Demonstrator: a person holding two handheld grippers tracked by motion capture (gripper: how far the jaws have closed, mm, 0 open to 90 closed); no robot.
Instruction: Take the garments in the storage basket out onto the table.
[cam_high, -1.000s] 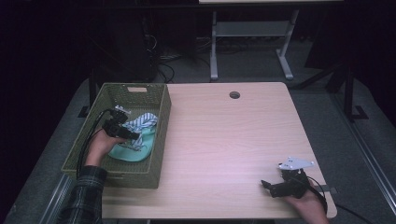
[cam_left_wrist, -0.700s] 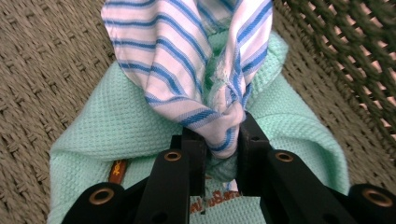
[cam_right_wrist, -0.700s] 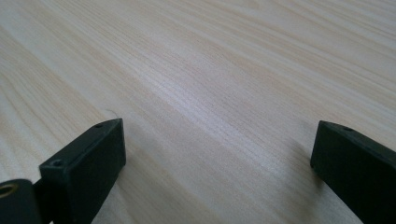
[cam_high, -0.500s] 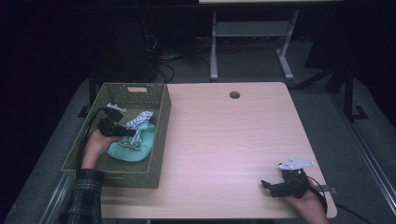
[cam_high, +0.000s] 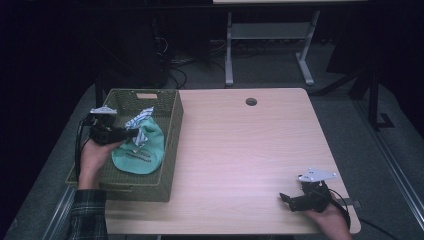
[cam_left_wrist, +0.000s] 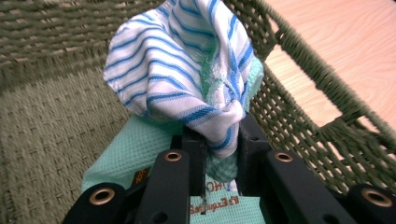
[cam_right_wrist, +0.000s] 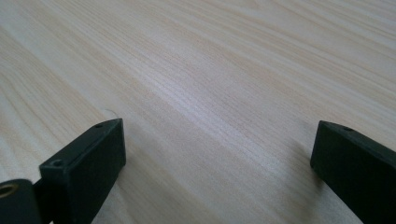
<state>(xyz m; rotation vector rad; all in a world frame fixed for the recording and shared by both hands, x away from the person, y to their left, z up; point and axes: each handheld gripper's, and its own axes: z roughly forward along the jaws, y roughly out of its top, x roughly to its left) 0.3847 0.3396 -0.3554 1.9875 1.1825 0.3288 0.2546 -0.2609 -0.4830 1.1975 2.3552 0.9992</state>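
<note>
The left gripper (cam_high: 131, 134) is clamped on a bunched corner of a blue-striped white cloth (cam_left_wrist: 187, 79), which it holds up inside the green woven basket (cam_high: 170, 150) at the table's (cam_high: 250, 150) left side. The striped cloth rises above a mint-green cloth (cam_high: 142, 155) lying on the basket's floor. The right gripper (cam_high: 286, 199) rests low over the bare wood near the table's front right corner, its jaws spread wide with nothing between them.

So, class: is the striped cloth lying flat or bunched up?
Bunched up: the left gripper pinches the striped cloth into a gathered fold inside the basket.
</note>
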